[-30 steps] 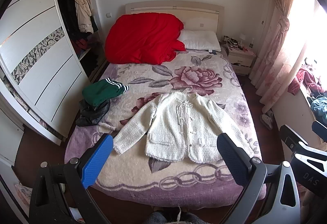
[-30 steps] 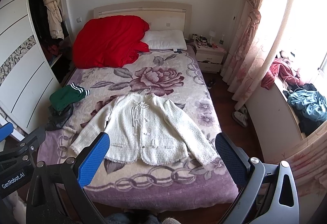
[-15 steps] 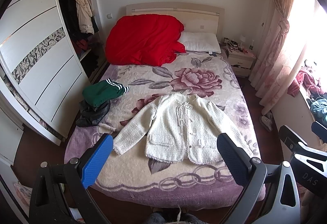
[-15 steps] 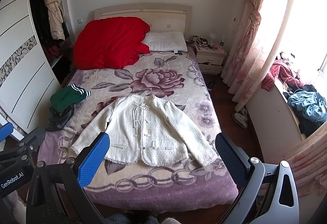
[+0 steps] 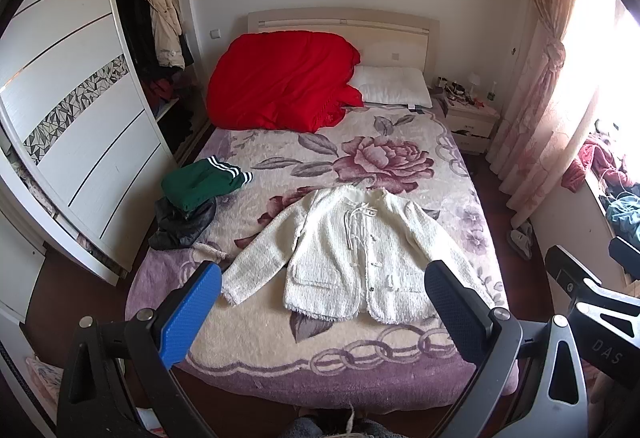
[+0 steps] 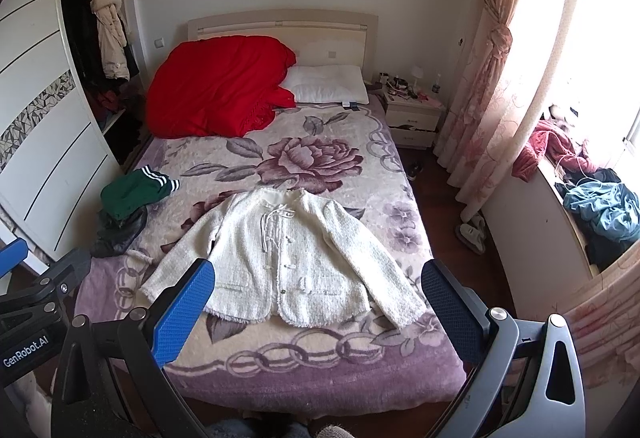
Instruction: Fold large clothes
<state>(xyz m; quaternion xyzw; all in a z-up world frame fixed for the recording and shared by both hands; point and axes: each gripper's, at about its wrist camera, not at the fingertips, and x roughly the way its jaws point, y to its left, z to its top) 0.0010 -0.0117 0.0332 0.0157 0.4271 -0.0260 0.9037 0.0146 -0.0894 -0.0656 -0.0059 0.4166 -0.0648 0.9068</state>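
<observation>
A white fuzzy cardigan (image 5: 352, 254) (image 6: 280, 258) lies flat and face up on the bed, sleeves spread out to both sides, front buttoned. My left gripper (image 5: 322, 290) hangs open above the foot of the bed, well short of the cardigan, nothing between its fingers. My right gripper (image 6: 316, 290) is also open and empty, held at about the same height beside it. Each gripper's frame shows at the edge of the other's view.
The bed (image 5: 280, 334) has a floral purple blanket. A green garment (image 5: 200, 184) sits on a dark one (image 5: 180, 226) at the bed's left edge. A red quilt (image 5: 280, 78) and pillow (image 5: 392, 90) lie at the head. Wardrobe left, nightstand (image 6: 412, 114), curtains and clothes pile (image 6: 600, 210) right.
Both views have tilted up very slightly, so the bed sits a little lower in frame. The cardigan and both open grippers are otherwise unchanged.
</observation>
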